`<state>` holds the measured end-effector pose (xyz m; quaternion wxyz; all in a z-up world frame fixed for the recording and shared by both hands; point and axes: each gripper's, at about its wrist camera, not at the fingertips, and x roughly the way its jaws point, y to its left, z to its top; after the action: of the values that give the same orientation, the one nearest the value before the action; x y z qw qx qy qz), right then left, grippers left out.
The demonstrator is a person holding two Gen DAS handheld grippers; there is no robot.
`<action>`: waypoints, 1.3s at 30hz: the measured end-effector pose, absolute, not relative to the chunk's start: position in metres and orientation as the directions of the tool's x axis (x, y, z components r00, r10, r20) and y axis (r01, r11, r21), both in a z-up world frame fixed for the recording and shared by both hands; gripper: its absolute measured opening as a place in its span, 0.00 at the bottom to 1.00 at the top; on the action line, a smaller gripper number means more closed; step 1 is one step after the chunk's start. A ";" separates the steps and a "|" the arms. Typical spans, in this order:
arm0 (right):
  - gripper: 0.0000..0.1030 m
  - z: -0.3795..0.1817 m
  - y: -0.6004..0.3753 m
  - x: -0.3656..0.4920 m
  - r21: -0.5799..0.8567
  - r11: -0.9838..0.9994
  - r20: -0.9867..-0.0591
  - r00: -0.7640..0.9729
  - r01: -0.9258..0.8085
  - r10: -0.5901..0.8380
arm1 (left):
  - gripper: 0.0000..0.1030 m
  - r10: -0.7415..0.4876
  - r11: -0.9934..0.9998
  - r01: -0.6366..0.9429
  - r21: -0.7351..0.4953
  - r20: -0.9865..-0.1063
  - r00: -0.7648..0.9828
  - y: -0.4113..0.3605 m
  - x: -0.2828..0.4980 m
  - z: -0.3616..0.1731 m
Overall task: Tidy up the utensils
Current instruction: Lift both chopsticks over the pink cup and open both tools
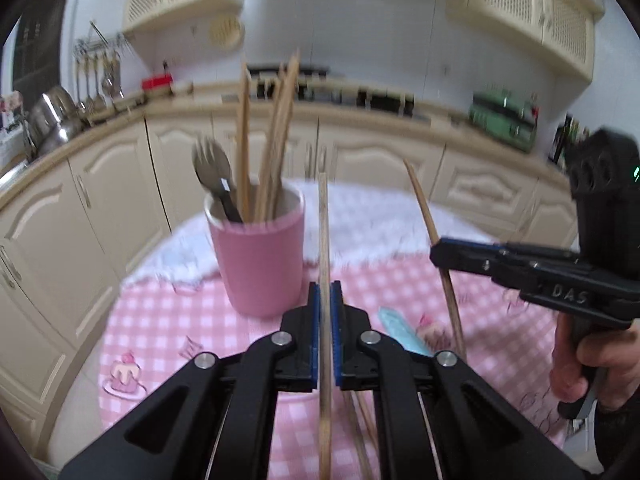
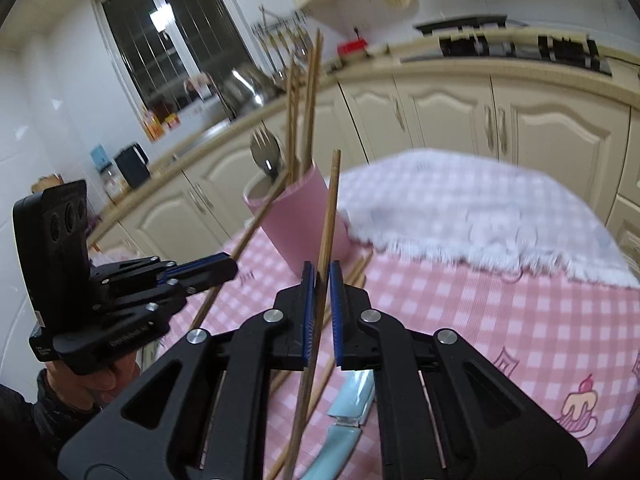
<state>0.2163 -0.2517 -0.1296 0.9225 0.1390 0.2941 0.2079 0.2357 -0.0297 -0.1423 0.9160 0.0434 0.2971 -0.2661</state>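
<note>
Left wrist view is showing the left hand-held gripper (image 1: 325, 308) pinching one chopstick (image 1: 324, 236), the right hand-held gripper (image 1: 442, 254) clamping another (image 1: 424, 204), both raised near the pink cup (image 1: 258, 264), likely for dropping in

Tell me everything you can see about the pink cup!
The pink cup is a tall, smooth cup, like glazed ceramic, with a pale inside and no handle in view. It stands upright on the pink checked tablecloth, next to a white fluffy cloth. Several wooden chopsticks and a grey spork stick out of it. Neither claw touches it.
</note>
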 end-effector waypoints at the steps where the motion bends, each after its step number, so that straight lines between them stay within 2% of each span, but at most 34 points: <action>1: 0.07 -0.126 -0.253 0.215 0.380 0.873 -0.470 0.749 -0.305 0.466 | 0.04 -0.466 0.857 0.509 -0.081 -0.545 0.697 -0.029 0.235 -0.137; 13: 0.07 -0.078 -0.250 0.214 0.352 0.874 -0.339 0.824 -0.336 0.454 | 0.04 -0.465 0.884 0.419 -0.207 -0.300 0.833 -0.002 0.240 -0.087; 22: 0.07 -0.042 -0.244 0.227 0.311 0.875 -0.269 0.849 -0.371 0.455 | 0.04 -0.428 0.895 0.385 -0.224 -0.195 0.883 0.005 0.259 -0.059; 27: 0.07 -0.045 -0.236 0.243 0.288 0.880 -0.319 0.829 -0.377 0.459 | 0.04 -0.429 0.895 0.388 -0.221 -0.183 0.884 0.003 0.267 -0.052; 33: 0.05 -0.075 -0.226 0.257 0.302 0.887 -0.390 0.803 -0.350 0.450 | 0.05 -0.431 0.894 0.383 -0.232 -0.217 0.876 0.002 0.271 -0.067; 39: 0.05 -0.061 -0.223 0.252 0.264 0.888 -0.383 0.804 -0.376 0.454 | 0.05 -0.433 0.893 0.382 -0.237 -0.221 0.874 0.005 0.273 -0.072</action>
<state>0.2524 -0.2230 -0.0611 0.9458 0.0880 0.2227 0.2195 0.2731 0.0054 -0.0717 0.9635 -0.0933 0.1354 -0.2115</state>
